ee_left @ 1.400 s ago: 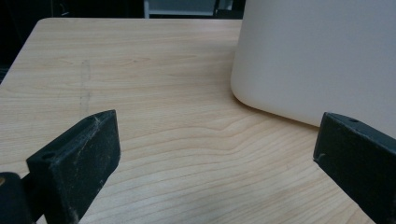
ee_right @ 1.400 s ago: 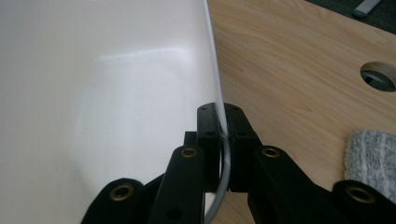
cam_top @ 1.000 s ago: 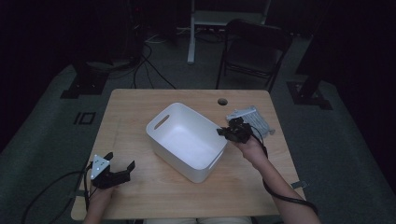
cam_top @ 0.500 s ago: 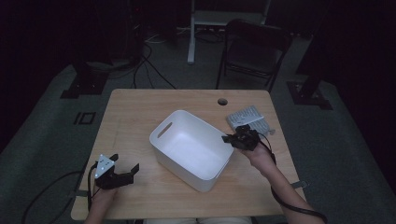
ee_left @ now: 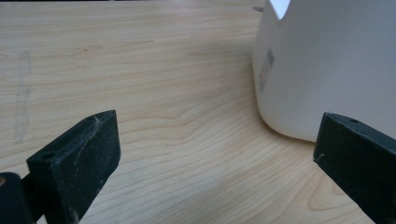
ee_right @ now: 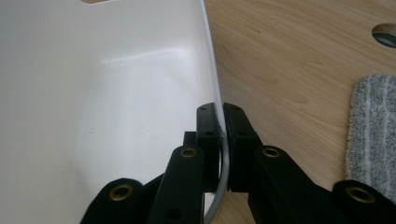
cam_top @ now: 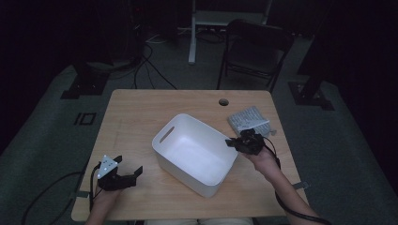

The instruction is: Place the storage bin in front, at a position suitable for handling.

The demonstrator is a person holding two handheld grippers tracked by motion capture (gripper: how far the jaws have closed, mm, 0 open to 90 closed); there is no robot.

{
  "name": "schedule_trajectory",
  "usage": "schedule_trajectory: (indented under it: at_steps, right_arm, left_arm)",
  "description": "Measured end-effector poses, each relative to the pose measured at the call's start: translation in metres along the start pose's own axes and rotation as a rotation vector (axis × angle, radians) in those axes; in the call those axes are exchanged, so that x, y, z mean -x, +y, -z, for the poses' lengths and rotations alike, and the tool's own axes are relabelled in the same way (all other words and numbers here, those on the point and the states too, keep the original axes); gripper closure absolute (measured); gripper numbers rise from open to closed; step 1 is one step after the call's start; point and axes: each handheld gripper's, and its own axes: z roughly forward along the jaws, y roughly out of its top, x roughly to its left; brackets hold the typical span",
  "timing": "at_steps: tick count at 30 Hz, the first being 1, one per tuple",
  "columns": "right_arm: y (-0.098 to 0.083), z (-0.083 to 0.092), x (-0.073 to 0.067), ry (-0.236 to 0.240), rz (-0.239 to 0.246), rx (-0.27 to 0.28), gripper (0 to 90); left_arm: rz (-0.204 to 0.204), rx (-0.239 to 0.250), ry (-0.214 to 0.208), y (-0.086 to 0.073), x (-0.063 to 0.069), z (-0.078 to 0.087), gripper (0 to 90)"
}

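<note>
Right tool (ee_right: 223,140) mine, jaws clamped on thin rim of white rectangular plastic bin (cam_top: 195,152), one jaw inside wall, one outside. Bin sits mid wooden bench (cam_top: 141,112), skewed to bench edges. Left tool (cam_top: 126,172) spread wide, nothing between jaws, resting near bench's front left corner, well apart from bin. One grey striped folded cloth (cam_top: 248,119) just beyond my right tool. One round hole (cam_top: 224,101) in bench. One dark folding chair (cam_top: 256,51) behind bench, dim. Cloth cut off at edge in right gripper view.
</note>
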Motion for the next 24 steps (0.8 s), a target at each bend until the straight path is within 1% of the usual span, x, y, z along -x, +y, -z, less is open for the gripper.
schedule_trajectory:
  at_steps: [1,3,4,5,7,9,10,11,12,13,14,15,16,17,19,20,21,23,24]
  right_arm:
    - [0.0,0.0,0.0,0.001,-0.005,0.002,86.0]
    - [-0.001,0.0,0.0,0.003,-0.015,0.013,85.3]
    - [-0.002,0.0,0.001,0.006,-0.029,0.02,85.0]
    - [-0.002,0.001,0.0,0.006,-0.036,0.025,84.7]
    - [-0.003,0.003,0.0,0.014,-0.05,0.05,81.3]
    - [-0.001,0.008,-0.002,0.019,-0.056,0.071,74.7]
    - [-0.001,0.012,-0.003,0.002,-0.051,0.089,71.4]
    - [-0.001,0.015,-0.004,0.002,-0.052,0.101,67.6]
    - [-0.001,0.018,-0.004,0.015,-0.057,0.111,61.5]
    - [-0.001,0.021,-0.005,0.017,-0.057,0.117,57.1]
    - [-0.002,0.024,-0.007,-0.001,-0.056,0.124,54.7]
    - [-0.002,0.024,-0.007,-0.001,-0.056,0.124,54.7]
    - [-0.005,0.028,-0.008,-0.007,-0.064,0.137,49.7]
    - [-0.008,0.031,-0.01,-0.031,-0.07,0.153,45.7]
    - [-0.013,0.033,-0.012,-0.037,-0.077,0.17,42.9]
    - [-0.015,0.034,-0.013,-0.043,-0.087,0.172,41.1]
    - [-0.018,0.034,-0.015,-0.055,-0.09,0.178,39.0]
    - [-0.021,0.035,-0.017,-0.068,-0.09,0.181,36.2]
    - [-0.021,0.035,-0.017,-0.068,-0.09,0.181,36.2]
  left_arm:
    - [0.007,-0.002,-0.013,0.001,0.0,0.0,1.0]
    - [0.002,-0.004,-0.022,0.003,0.001,0.001,1.0]
    - [0.003,-0.001,-0.029,0.004,0.001,0.002,1.0]
    - [0.004,0.002,-0.04,0.006,0.002,0.003,1.0]
    - [0.009,0.011,-0.056,0.011,0.002,0.004,1.0]
    - [-0.001,0.014,-0.062,0.016,0.004,0.006,1.0]
    - [-0.003,0.018,-0.067,0.018,0.005,0.006,1.0]
    - [-0.001,0.023,-0.075,0.02,0.005,0.006,1.0]
    - [0.003,0.023,-0.084,0.022,0.005,0.007,1.1]
    - [0.006,0.029,-0.093,0.024,0.006,0.008,1.1]
    - [0.009,0.036,-0.106,0.028,0.006,0.009,1.0]
    - [0.009,0.036,-0.106,0.028,0.006,0.009,1.1]
    - [0.004,0.039,-0.117,0.031,0.006,0.01,1.1]
    - [-0.014,0.036,-0.122,0.037,0.006,0.01,1.1]
    - [-0.019,0.049,-0.137,0.044,0.005,0.012,1.1]
    - [-0.019,0.049,-0.137,0.044,0.005,0.012,1.1]
    - [-0.027,0.058,-0.142,0.053,0.004,0.012,1.1]
    - [-0.043,0.061,-0.149,0.062,0.005,0.011,1.1]
    - [-0.043,0.061,-0.149,0.062,0.005,0.011,1.1]
